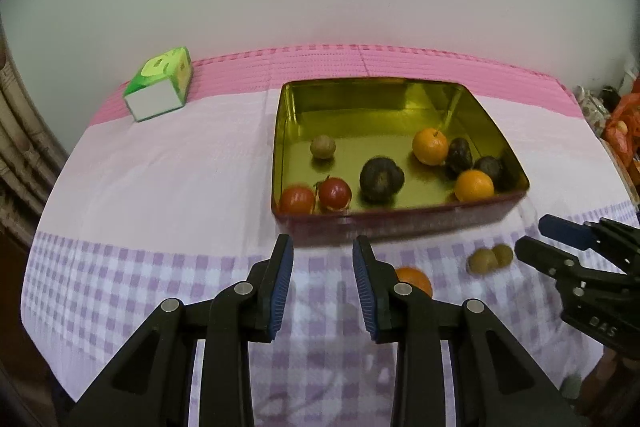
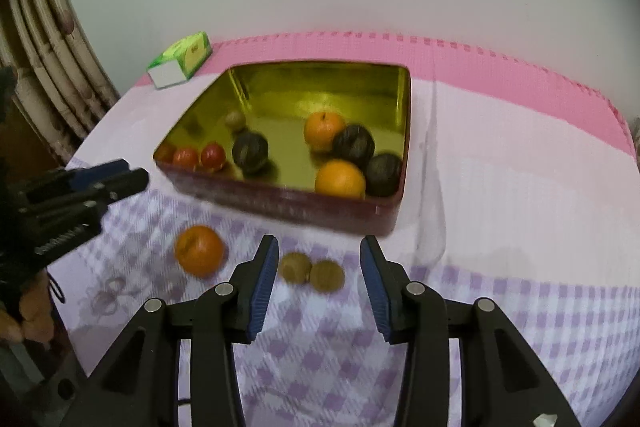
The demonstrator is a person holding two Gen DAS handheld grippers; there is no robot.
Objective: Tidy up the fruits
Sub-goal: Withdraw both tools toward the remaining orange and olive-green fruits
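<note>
Fingers (image 2: 264, 283) apart, two brownish, maybe-longan fruits (image 2: 312, 271) between

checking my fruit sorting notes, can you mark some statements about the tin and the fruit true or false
1. Two oranges lie inside the gold tin. True: one orange farther in, another orange by the near wall.
2. All the fruit is already in the tin. False: a loose orange and two small brown fruits are on the checked cloth in front of it.
3. The right gripper is open and holds nothing. True.
4. The left gripper is shut on a tomato. False: it is open and empty; the two tomatoes sit in the tin.
5. The green box is inside the tin. False: it stands on the cloth, apart from the tin.
</note>
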